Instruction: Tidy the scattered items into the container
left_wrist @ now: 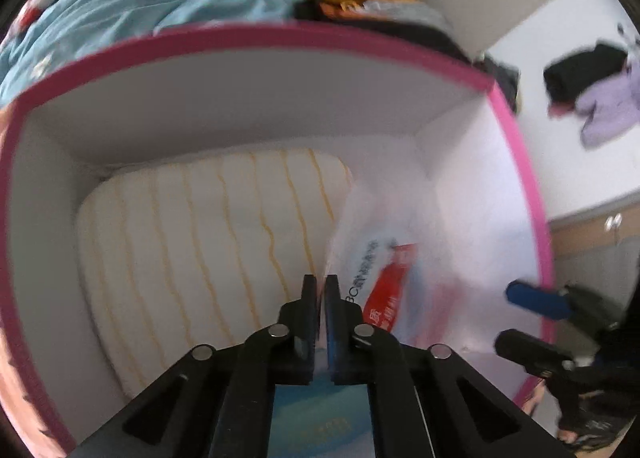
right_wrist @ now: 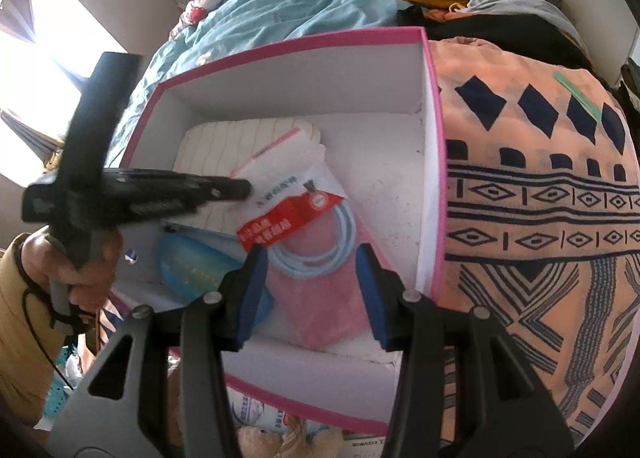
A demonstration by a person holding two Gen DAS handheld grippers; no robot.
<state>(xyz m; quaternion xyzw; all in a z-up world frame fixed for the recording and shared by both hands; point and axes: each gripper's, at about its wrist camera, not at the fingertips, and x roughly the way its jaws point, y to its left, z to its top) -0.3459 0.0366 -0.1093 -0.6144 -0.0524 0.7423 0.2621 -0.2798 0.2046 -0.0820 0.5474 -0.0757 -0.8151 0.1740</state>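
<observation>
Box part-filled; left tool lowering a bagged cable inside.

Pink-rimmed white cardboard box [right_wrist: 434,162] sits on the bed. Along its left wall: folded cream towel with yellow stripes [right_wrist: 224,138] at the far corner, blue plastic pouch [right_wrist: 188,270] at the near one. Left gripper [left_wrist: 320,282] is clenched on the edge of a clear plastic bag with red label and coiled pale-blue cable [right_wrist: 310,226], which lies mid-floor over a pink cloth [right_wrist: 332,306]. Right gripper [right_wrist: 312,290] hovers above the near edge, jaws apart, empty. Judged: mostly packed; a green strip [right_wrist: 578,92] on the orange patterned blanket [right_wrist: 540,218] to the right is possibly left.
</observation>
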